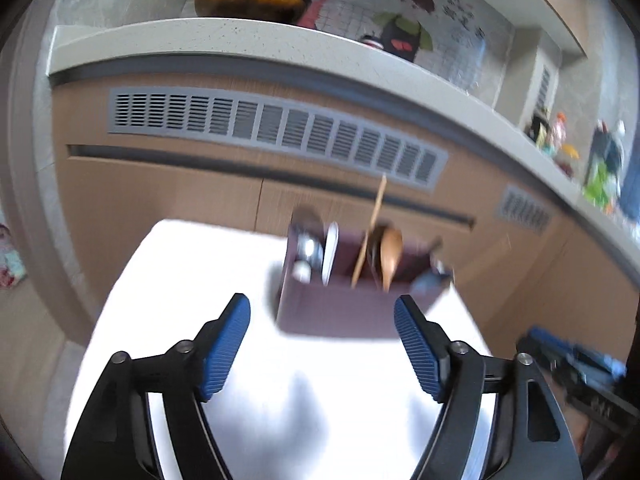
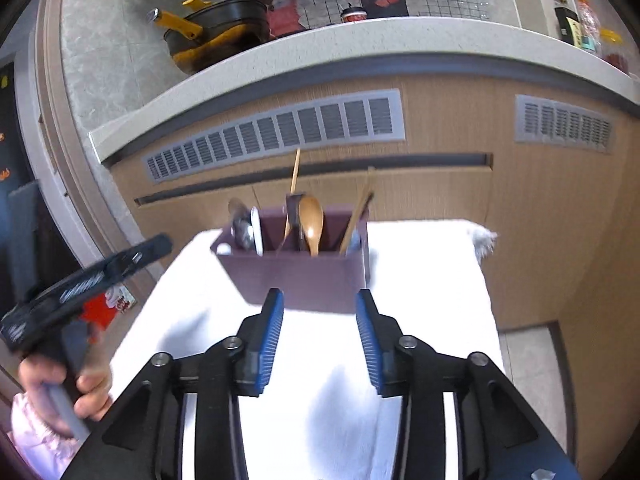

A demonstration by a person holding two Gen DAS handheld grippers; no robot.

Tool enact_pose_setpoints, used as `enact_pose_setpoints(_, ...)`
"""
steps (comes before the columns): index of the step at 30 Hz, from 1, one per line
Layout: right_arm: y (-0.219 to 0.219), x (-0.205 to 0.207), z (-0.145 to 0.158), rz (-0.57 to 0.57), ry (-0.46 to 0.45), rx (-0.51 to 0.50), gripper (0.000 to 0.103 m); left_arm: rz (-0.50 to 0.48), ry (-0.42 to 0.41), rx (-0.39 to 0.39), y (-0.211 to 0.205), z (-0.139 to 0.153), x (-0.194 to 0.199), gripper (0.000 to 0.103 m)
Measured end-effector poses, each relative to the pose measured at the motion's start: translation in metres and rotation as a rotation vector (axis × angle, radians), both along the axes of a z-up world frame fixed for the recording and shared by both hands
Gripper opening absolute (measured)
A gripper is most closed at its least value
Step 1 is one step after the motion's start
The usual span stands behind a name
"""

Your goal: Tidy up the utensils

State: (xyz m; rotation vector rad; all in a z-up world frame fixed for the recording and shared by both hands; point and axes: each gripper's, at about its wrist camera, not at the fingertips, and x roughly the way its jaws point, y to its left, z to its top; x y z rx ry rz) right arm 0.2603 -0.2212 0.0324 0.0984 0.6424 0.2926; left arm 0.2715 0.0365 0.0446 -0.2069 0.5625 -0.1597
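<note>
Utensils stand sorted in the purple holder (image 2: 296, 276) on the white surface (image 2: 420, 280), both grippers, left (image 1: 322, 312) and right (image 2: 320, 304), with jaws open and empty; any approach should be slow, square, avoiding protruding handles.

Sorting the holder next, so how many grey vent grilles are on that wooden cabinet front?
2: a long grille above the utensil holder, and a shorter grille to its right. More may lie outside view.

The left gripper (image 1: 322, 306) has wide, empty jaws, the right gripper (image 2: 320, 300) has narrower, empty jaws, both tilted downward, and a hand (image 2: 76, 390) at near left grips the left one's handle.
</note>
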Motion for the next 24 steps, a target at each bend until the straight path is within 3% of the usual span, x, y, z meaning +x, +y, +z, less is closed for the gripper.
enact_pose_setpoints(5,0.014,-0.043,-0.018,-0.028,-0.006,-0.066,0.059,0.004,-0.006,0.141,-0.022,-0.013,-0.073,0.089)
enact_pose_setpoints(7,0.018,-0.063,-0.022,-0.054,-0.023,-0.091,0.078,0.012,-0.024,0.181,-0.03,-0.015,-0.095,0.093)
enact_pose_setpoints(10,0.018,-0.088,-0.023,-0.088,-0.057,-0.076,0.1,0.038,-0.068,0.208,-0.037,-0.016,-0.121,0.103)
enact_pose_setpoints(24,0.019,-0.11,-0.018,-0.153,-0.101,-0.167,0.102,0.059,-0.06,0.181,-0.038,-0.01,-0.136,0.103)
